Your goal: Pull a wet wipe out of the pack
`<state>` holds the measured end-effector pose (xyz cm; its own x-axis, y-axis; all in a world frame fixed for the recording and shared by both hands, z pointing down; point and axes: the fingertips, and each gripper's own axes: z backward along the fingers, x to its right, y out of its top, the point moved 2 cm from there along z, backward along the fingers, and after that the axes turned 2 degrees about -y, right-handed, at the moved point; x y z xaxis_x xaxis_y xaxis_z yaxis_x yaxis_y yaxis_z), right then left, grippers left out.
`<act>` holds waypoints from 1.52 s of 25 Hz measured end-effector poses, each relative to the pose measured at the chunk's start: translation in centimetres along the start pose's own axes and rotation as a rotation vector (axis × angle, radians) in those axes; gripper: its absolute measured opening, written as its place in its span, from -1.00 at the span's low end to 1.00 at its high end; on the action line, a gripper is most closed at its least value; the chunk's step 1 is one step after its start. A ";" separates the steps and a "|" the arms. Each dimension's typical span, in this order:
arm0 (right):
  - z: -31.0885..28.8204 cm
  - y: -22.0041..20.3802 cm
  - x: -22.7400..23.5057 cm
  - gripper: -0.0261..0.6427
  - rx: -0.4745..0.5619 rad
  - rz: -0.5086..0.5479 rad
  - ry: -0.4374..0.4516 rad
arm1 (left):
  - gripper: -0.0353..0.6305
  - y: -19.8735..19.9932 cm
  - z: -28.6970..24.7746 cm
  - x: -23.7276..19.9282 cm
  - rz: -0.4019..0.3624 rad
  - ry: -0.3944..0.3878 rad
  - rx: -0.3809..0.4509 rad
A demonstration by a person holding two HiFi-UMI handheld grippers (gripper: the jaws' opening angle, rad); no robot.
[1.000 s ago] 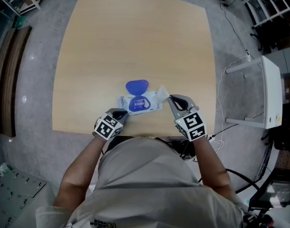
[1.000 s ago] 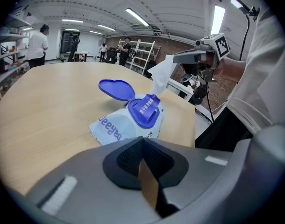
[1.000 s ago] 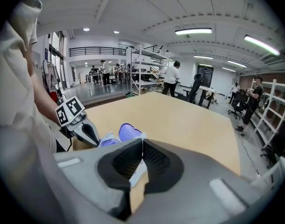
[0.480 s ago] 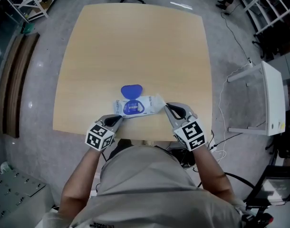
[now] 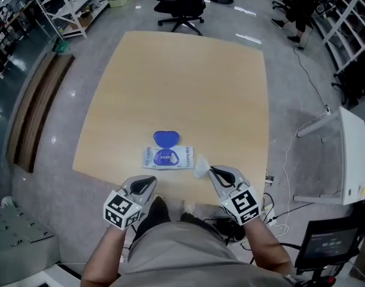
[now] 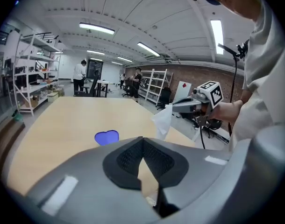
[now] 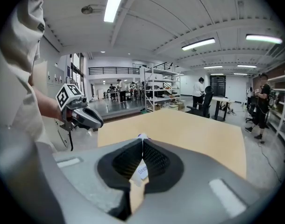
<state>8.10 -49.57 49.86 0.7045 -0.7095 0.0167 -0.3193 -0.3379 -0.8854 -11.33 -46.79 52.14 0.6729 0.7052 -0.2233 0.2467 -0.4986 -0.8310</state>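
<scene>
Pinches the wet wipe (image 5: 201,165) between the fingers (image 7: 156,160) of the right gripper (image 5: 212,170), pressed together on its upper edge. Holds it lifted off the tabletop (image 5: 182,88), just beside the right end of the pack (image 5: 167,158). Cannot tell whether wipe and pack touch. Has the left gripper (image 5: 151,182) closed on nothing, at the near edge, short of the pack. Leaves the pack lying flat, blue lid (image 5: 166,138) flipped open toward the far side.

One table (image 5: 170,88), one pack (image 5: 167,158), one wipe (image 5: 201,168), two tools (left tool (image 5: 151,180), right tool (image 5: 212,170)).
</scene>
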 end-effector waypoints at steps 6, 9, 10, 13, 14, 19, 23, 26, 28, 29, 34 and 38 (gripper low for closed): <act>3.3 0.0 -1.5 -0.91 0.015 0.023 0.041 | -0.88 2.3 2.8 6.3 -0.075 -0.012 0.020; 4.2 0.2 -1.2 -0.91 0.044 0.030 0.032 | -0.88 3.4 2.6 7.5 -0.097 -0.026 0.055; 4.5 0.2 -0.9 -0.91 0.055 0.033 0.027 | -0.88 3.8 2.3 7.8 -0.106 -0.031 0.067; 5.2 0.4 -0.9 -0.91 0.080 0.034 0.018 | -0.88 4.8 2.2 8.6 -0.140 -0.040 0.096; 5.5 0.6 -1.2 -0.91 0.083 0.035 0.016 | -0.88 5.0 2.8 8.8 -0.149 -0.041 0.108; 7.6 2.4 -8.2 -0.91 0.087 0.070 0.008 | -0.88 3.3 10.9 11.0 -0.142 -0.032 0.179; 9.8 3.8 -17.7 -0.91 0.105 0.076 0.007 | -0.88 -1.6 20.6 13.2 -0.125 -0.010 0.204; 11.1 4.0 -22.9 -0.91 0.106 0.068 -0.007 | -0.88 -4.7 25.8 14.3 -0.117 -0.003 0.203; 12.1 4.0 -26.3 -0.91 0.104 0.069 -0.017 | -0.88 -6.7 28.9 15.1 -0.113 -0.003 0.207; 12.6 4.0 -27.9 -0.91 0.106 0.071 -0.021 | -0.88 -7.7 30.1 15.5 -0.112 -0.005 0.210; 15.7 3.1 -35.1 -0.91 0.109 0.087 -0.032 | -0.88 -12.1 33.9 18.1 -0.126 -0.039 0.220; 18.2 2.1 -38.9 -0.91 0.106 0.115 -0.010 | -0.88 -14.3 35.8 20.8 -0.121 -0.039 0.239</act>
<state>-8.46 -11.39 38.92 0.6732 -0.7337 -0.0919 -0.3305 -0.1873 -0.9251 -25.83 -6.98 41.11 0.6198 0.7739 -0.1304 0.1491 -0.2793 -0.9486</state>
